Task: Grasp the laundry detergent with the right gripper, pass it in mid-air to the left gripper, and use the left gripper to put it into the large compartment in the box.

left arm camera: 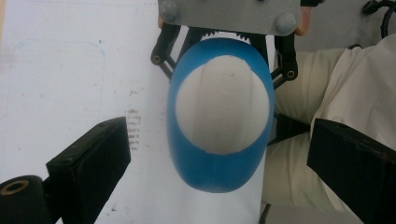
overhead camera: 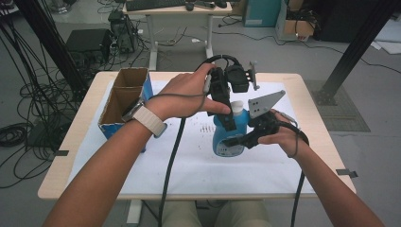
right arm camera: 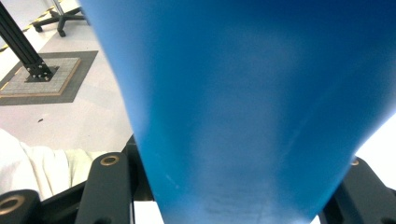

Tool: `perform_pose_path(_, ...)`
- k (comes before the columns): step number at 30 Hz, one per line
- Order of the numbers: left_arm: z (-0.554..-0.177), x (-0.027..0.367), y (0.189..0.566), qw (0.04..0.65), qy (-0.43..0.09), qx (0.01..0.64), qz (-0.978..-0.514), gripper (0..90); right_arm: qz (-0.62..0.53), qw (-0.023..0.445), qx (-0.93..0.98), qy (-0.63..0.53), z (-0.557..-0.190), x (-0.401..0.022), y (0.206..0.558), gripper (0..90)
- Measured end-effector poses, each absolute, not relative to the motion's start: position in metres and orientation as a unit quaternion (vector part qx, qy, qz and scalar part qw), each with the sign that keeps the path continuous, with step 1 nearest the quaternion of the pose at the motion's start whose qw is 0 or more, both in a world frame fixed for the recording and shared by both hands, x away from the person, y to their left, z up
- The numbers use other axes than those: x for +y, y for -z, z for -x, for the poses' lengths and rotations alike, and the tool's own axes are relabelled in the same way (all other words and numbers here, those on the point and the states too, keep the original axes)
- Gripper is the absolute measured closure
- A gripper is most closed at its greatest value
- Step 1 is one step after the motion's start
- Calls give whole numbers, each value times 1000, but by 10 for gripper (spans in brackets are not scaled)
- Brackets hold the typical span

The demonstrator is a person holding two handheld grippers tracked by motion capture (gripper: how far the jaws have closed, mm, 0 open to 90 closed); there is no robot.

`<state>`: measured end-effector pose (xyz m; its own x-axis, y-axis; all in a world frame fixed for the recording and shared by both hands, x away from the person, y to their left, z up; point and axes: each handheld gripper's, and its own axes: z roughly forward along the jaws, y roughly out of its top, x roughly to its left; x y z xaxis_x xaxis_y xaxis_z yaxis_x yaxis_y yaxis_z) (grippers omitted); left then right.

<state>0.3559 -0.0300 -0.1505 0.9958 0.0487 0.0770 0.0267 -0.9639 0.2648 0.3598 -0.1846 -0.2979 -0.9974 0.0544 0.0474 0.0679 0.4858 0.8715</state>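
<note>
A blue bottle (overhead camera: pixel 226 138) with a white cap (overhead camera: pixel 237 106) stands upright over the white sheet near the table's middle. My right gripper (overhead camera: pixel 239 140) is shut on its body from the right side, and in the right gripper view the blue bottle (right arm camera: pixel 243 102) sits pressed between both black jaws. My left gripper (overhead camera: pixel 229 118) points down over the bottle's top. Seen from above in the left gripper view, the white cap (left arm camera: pixel 223 107) lies between that gripper's jaws, which stand wide apart and clear of it; the left gripper (left arm camera: pixel 219 140) is open. The right gripper's grey plate (left arm camera: pixel 229 13) shows beyond the bottle.
An open cardboard box (overhead camera: pixel 124 96) with a blue side stands at the table's left edge. A white sheet (overhead camera: pixel 189 165) covers most of the wooden table (overhead camera: pixel 75 156). Cables, a black post (overhead camera: pixel 352 52) and another desk lie beyond on the floor.
</note>
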Motion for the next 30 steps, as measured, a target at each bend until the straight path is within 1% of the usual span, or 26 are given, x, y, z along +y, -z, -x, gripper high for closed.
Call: perform_pose_path(30,-356,-29,151,132,-41,18,-990,68,37,8,-863,503,-360,-185,298,427)
